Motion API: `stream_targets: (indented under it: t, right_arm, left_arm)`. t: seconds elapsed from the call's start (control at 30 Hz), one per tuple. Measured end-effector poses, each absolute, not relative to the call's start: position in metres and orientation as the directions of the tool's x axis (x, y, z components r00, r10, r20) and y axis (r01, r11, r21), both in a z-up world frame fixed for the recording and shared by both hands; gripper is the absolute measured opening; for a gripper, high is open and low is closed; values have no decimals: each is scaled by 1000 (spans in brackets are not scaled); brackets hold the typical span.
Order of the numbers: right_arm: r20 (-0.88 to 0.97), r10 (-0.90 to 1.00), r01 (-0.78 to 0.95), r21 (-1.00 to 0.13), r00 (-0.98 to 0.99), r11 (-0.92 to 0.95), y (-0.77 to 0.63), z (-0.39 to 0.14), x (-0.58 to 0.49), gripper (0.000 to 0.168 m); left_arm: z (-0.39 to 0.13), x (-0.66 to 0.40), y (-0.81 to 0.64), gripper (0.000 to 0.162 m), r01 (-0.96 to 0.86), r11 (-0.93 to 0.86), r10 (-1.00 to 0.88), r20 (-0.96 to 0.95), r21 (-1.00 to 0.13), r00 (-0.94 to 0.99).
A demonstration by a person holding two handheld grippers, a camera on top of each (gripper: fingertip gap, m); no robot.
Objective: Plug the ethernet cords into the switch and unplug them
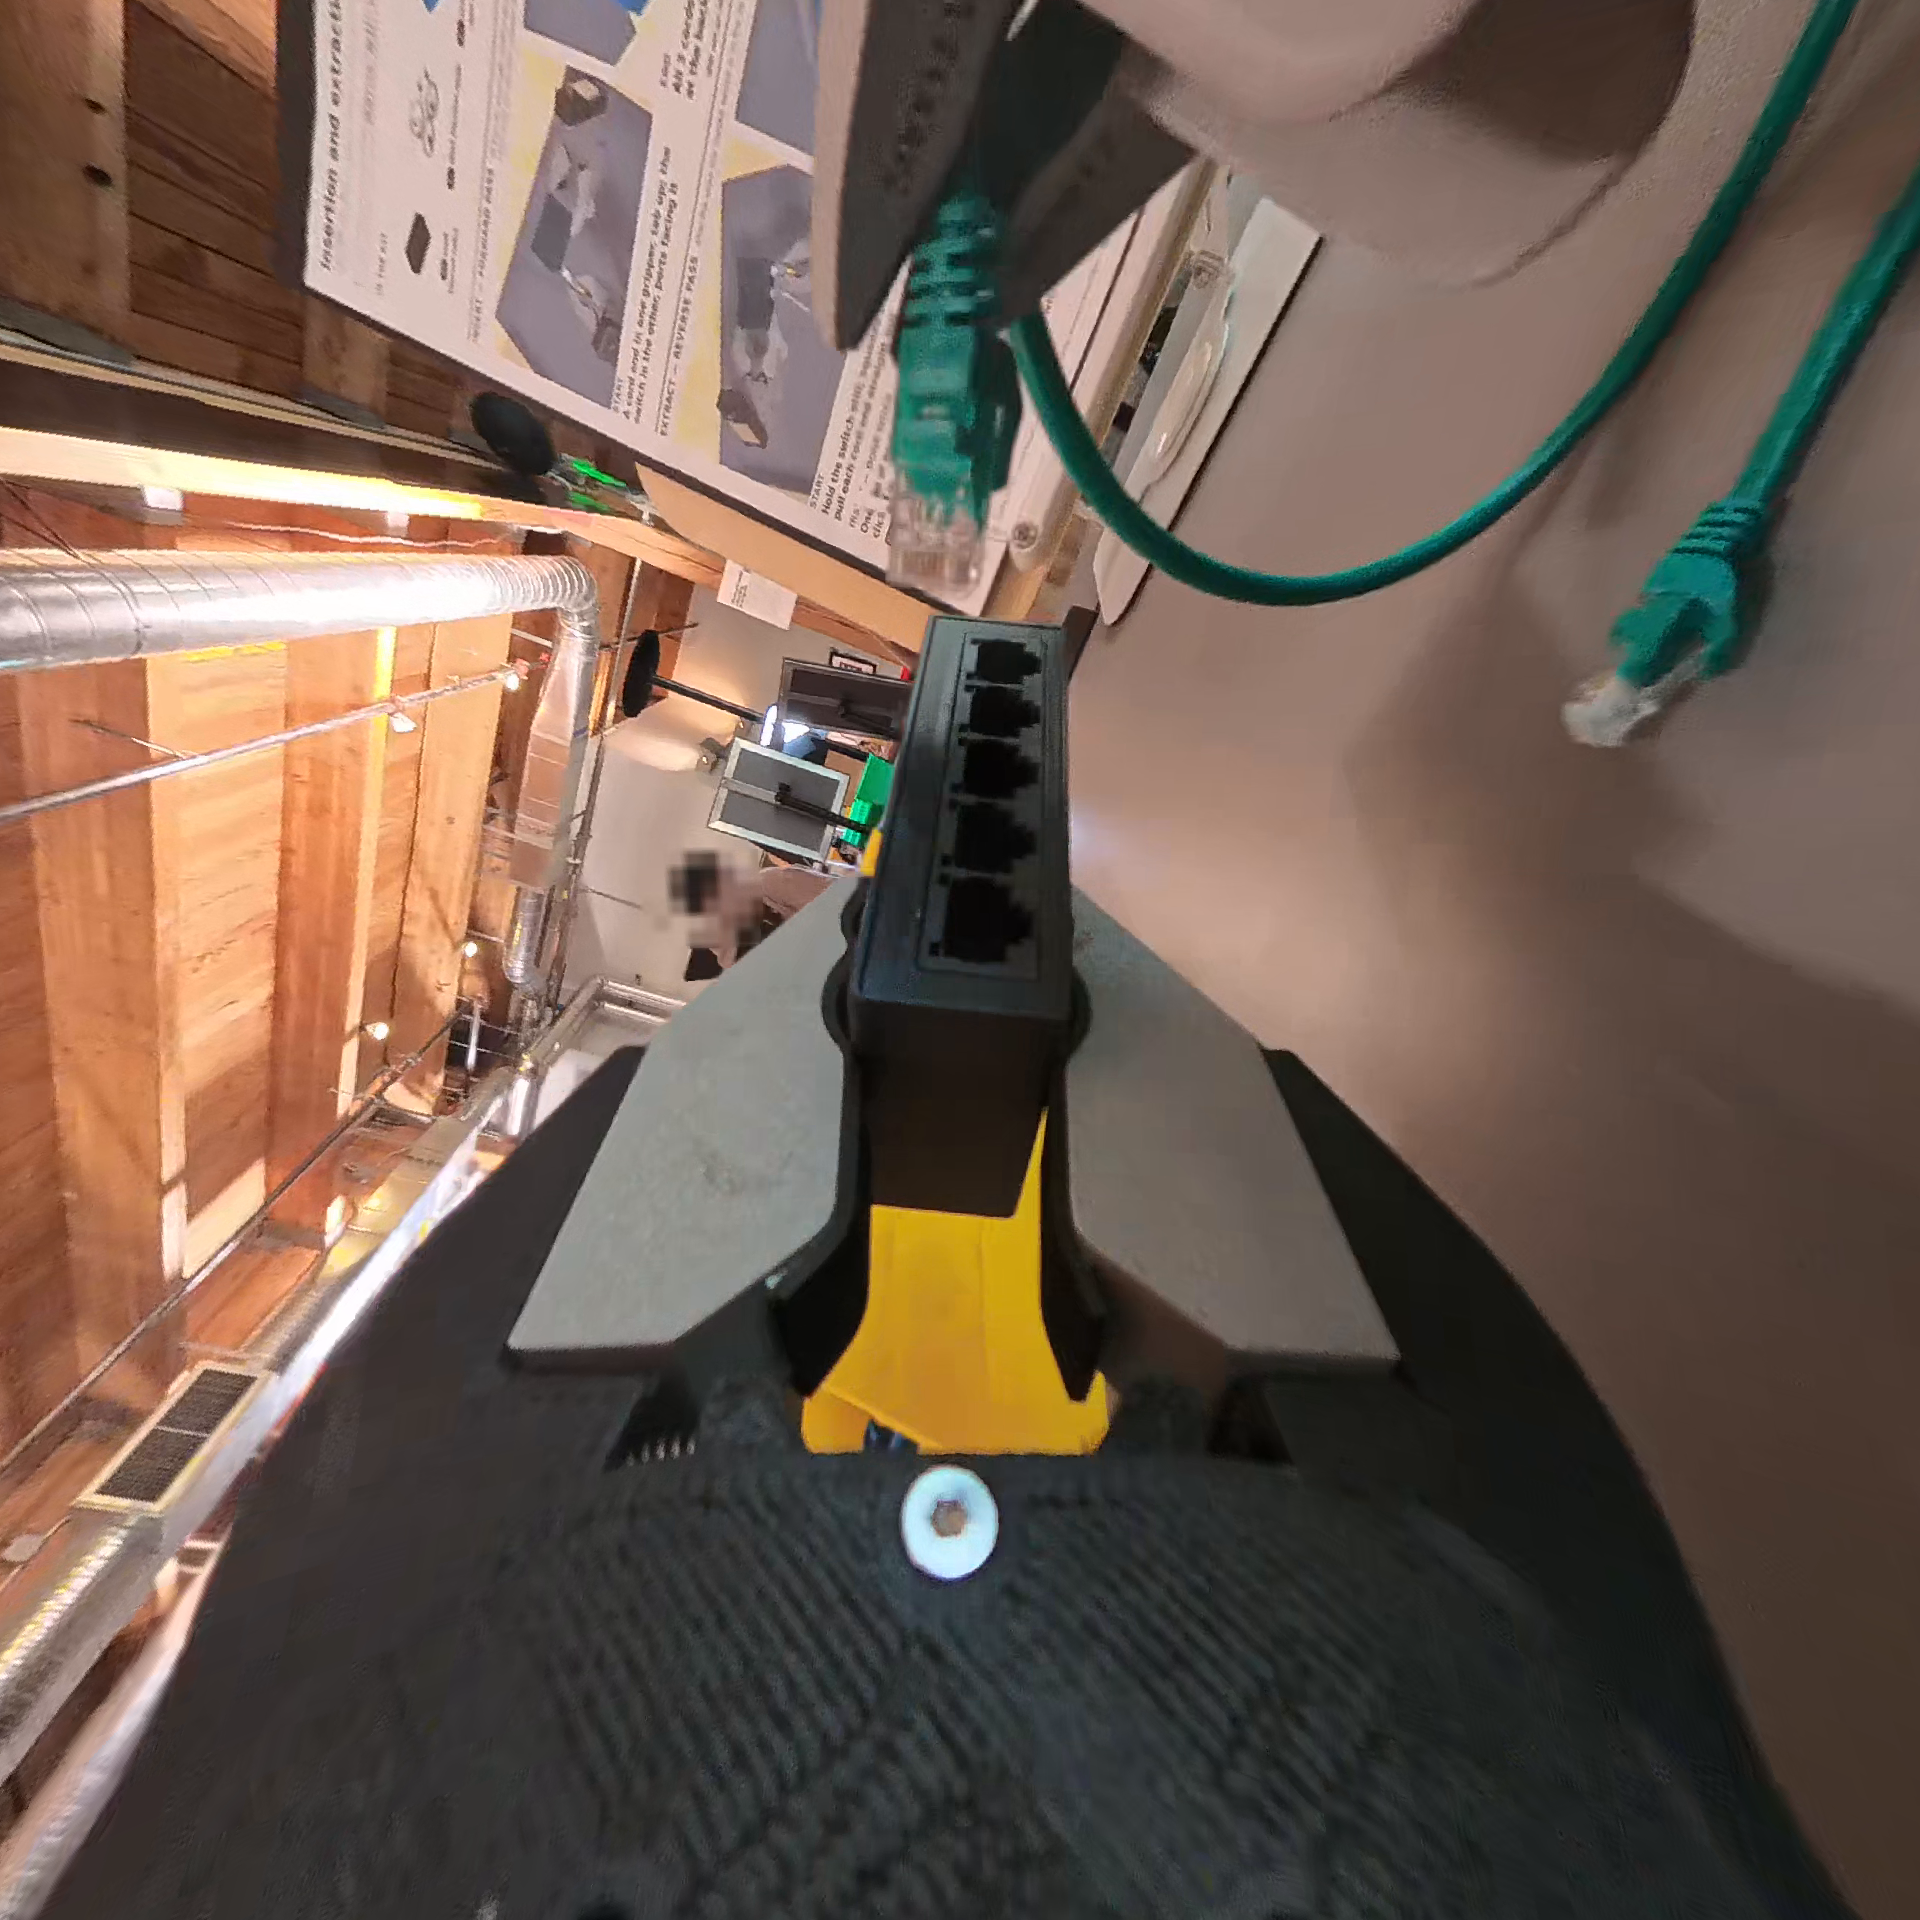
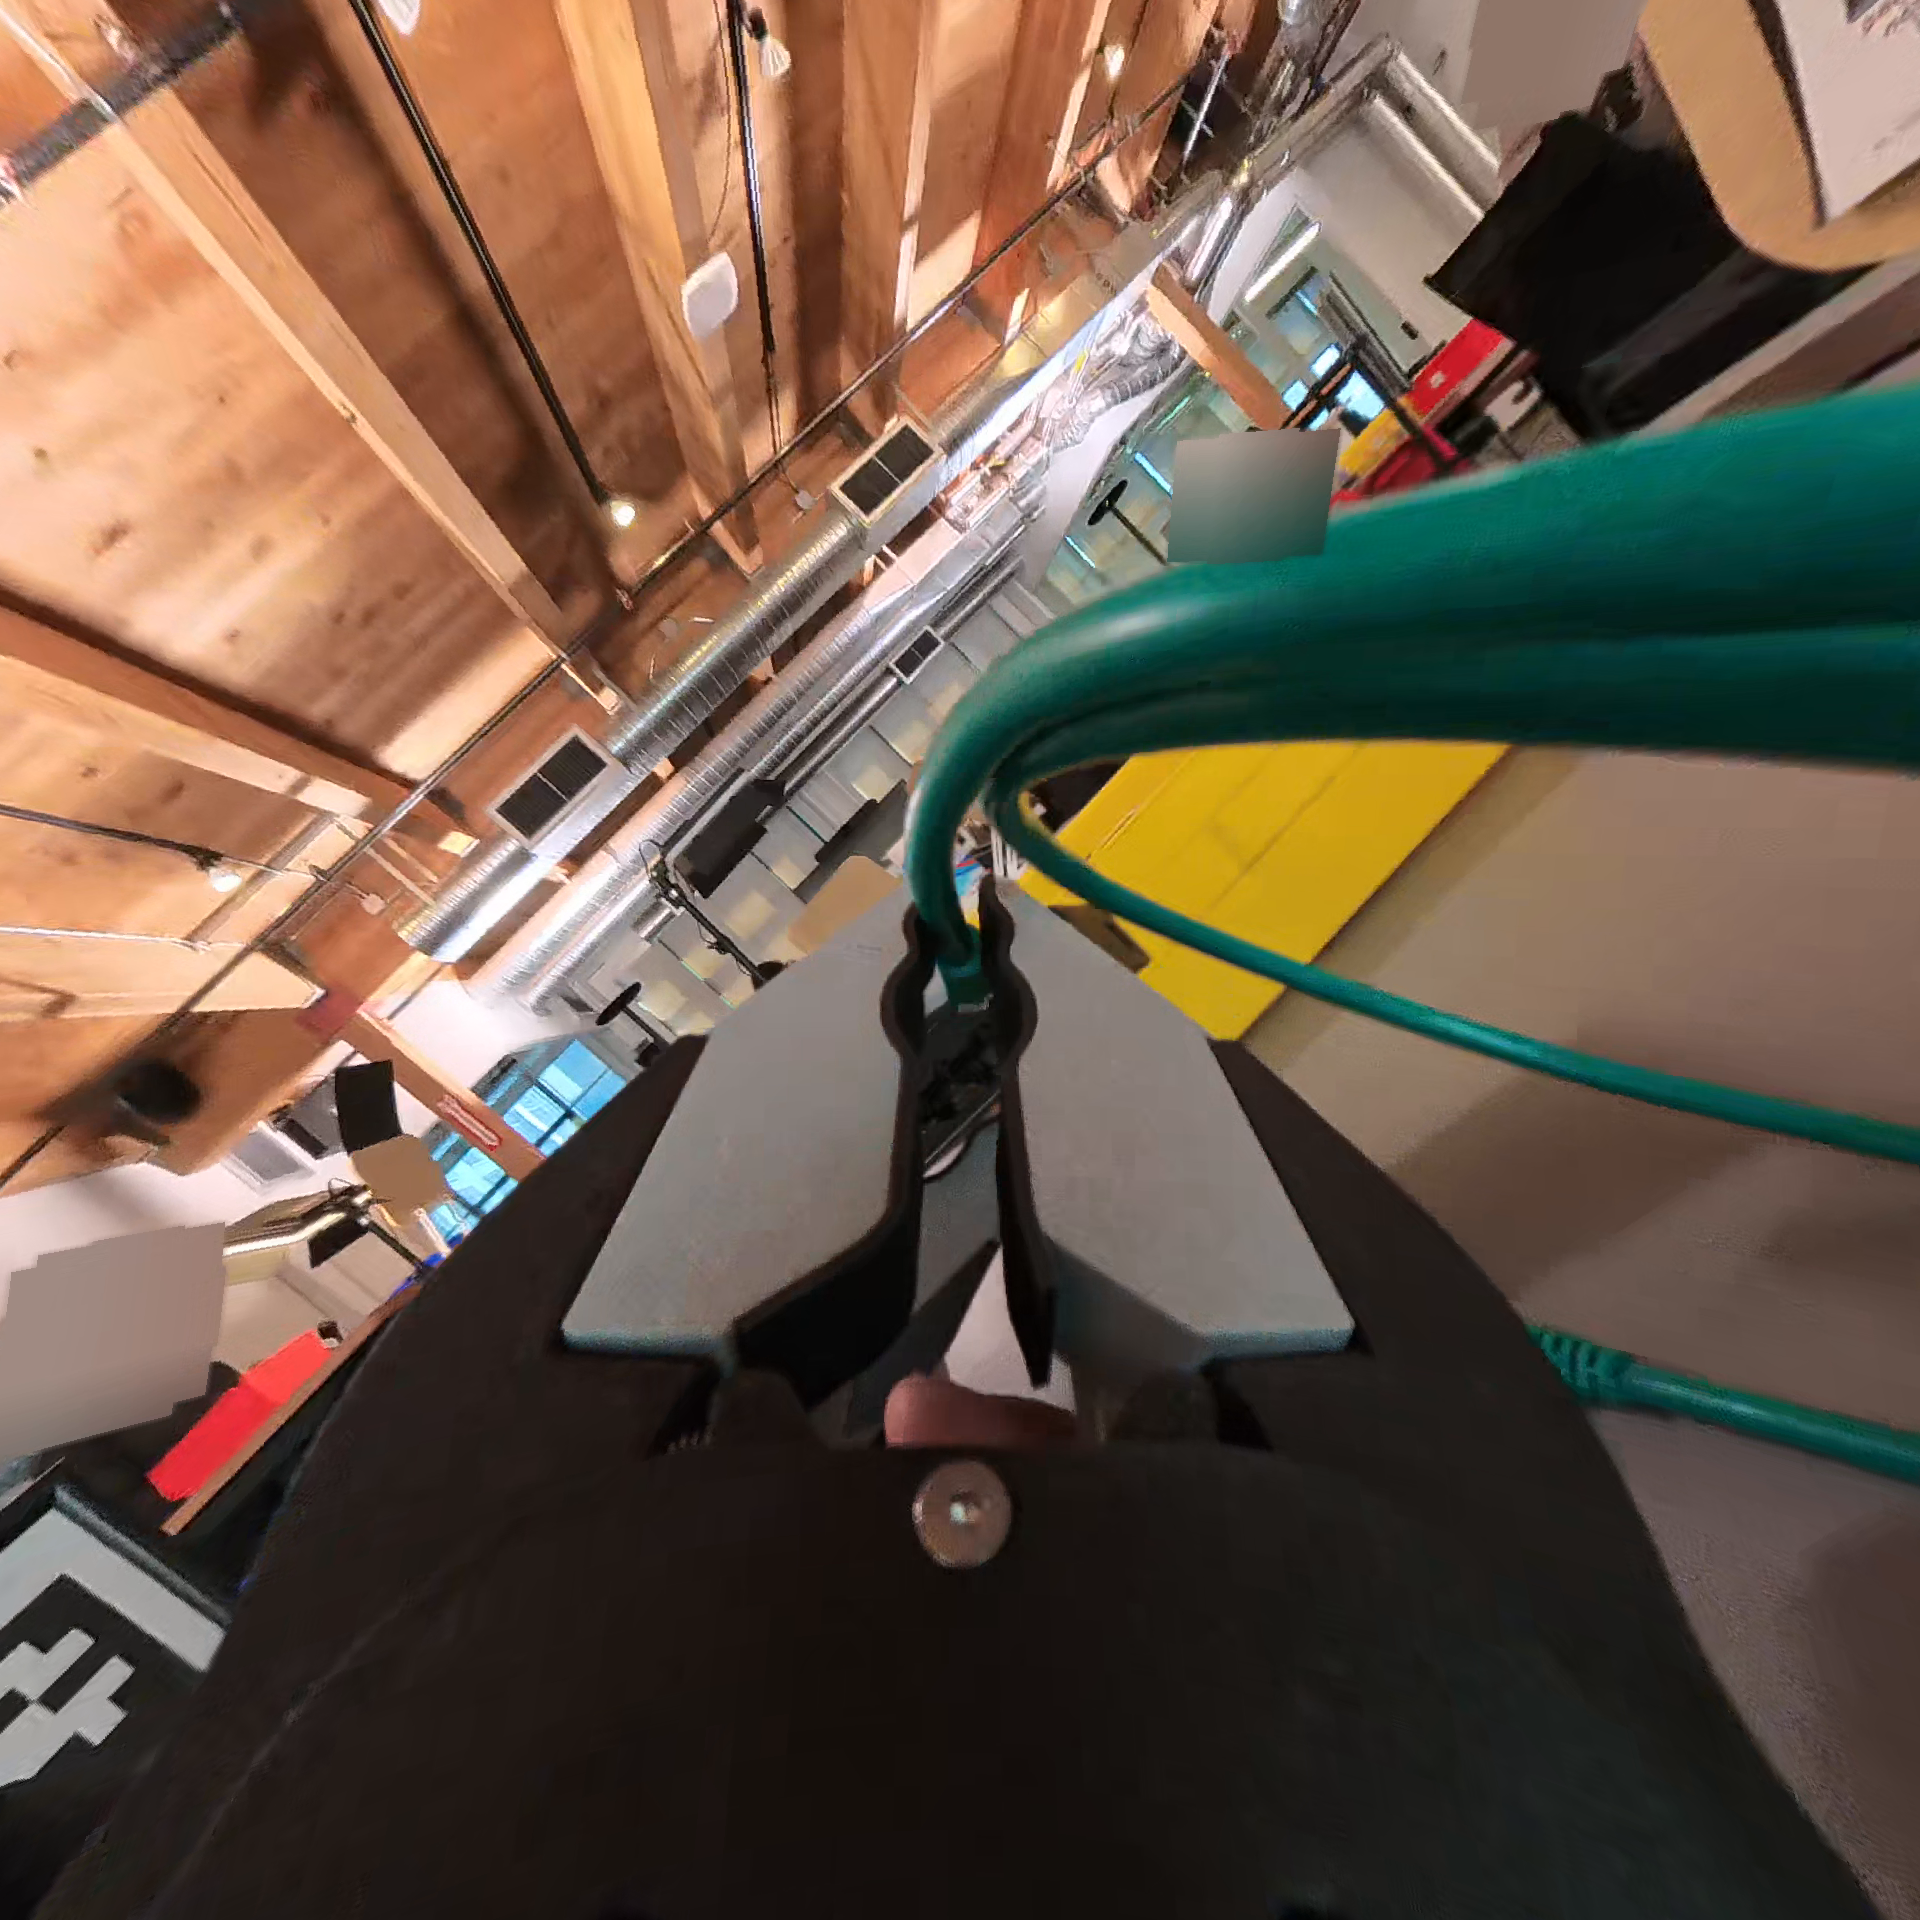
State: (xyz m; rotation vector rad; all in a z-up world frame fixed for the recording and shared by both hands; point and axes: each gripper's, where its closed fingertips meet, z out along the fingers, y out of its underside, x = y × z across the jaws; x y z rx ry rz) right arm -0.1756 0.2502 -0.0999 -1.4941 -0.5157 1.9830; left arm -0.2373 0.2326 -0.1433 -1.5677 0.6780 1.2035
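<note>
My left gripper (image 1: 961, 997) is shut on a black ethernet switch (image 1: 977, 821), held on edge with its row of several empty ports facing the camera. Above it, the right gripper (image 1: 956, 208) comes in from the top, shut on a green ethernet cord by its plug (image 1: 940, 416); the clear tip hangs a short way above the switch, apart from it. In the right wrist view my right gripper (image 2: 961, 977) pinches the green plug boot (image 2: 966, 977), and the cord (image 2: 1351, 644) loops off to the right. A second green plug (image 1: 1662, 644) lies loose on the table (image 1: 1558, 1039).
An instruction poster (image 1: 582, 239) stands behind the switch. Another green plug end (image 2: 1621, 1382) lies on the table near my right gripper. A yellow panel (image 2: 1299, 831) is farther back. Wooden ceiling beams and metal ducts fill the left of both views. The tips of one gripper are about 8 cm away from the tips of the other.
</note>
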Motion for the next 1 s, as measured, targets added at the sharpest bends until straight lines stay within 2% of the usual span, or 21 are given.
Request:
stream_targets:
  t: [0.13, 0.33, 0.57, 0.77, 1.0]
  right_arm:
    - [-685, 718, -262, -675, -125, -689, 249, -104, -181, 3]
    - [-724, 679, -304, -624, -123, -720, 252, -104, -184, 3]
    - [-813, 549, -329, -473, -195, -817, 253, -105, -183, 4]
    - [-830, 513, -328, -432, -220, -840, 249, -105, -185, 3]
    - [-874, 416, -328, -328, -252, -886, 251, -107, -186, 3]
  left_arm:
    - [-136, -235, 231, 30, -863, -314, 155, -918, -396, 364]
    - [-134, -237, 229, 30, -865, -327, 178, -924, -380, 339]
    - [-130, -235, 229, 30, -890, -324, 214, -941, -322, 263]
    - [-130, -235, 230, 30, -890, -327, 216, -942, -316, 256]
    - [-124, -236, 229, 29, -905, -325, 258, -946, -274, 194]
